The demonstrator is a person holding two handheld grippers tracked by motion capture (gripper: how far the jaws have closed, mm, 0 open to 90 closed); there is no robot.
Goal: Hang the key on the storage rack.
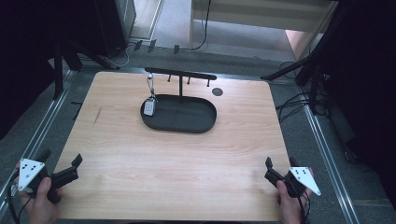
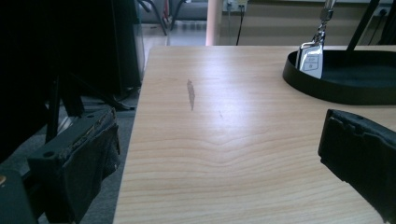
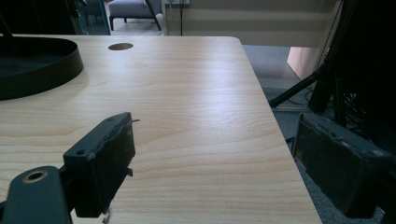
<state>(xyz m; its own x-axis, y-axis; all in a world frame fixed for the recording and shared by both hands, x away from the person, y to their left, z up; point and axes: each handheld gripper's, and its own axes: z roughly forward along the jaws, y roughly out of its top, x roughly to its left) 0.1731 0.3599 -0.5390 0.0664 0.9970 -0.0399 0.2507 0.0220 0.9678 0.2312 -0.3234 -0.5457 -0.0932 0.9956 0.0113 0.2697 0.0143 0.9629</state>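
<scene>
Left claw (image 1: 60, 164) parked wide open at the worktop (image 1: 187, 158) near corner, gripping nothing, presumably staged. Well ahead and to its right: silver-and-black car key fob (image 1: 149, 108) dangling by its clip from the black hook stand (image 1: 180, 74), resting in the oval tray (image 1: 196, 125). Right claw (image 1: 279, 167) likewise agape, empty.

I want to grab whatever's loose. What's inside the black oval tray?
Inside the black oval tray, a white key fob hangs from the stand's bar at its left end. The near wall hides part of the floor.
</scene>
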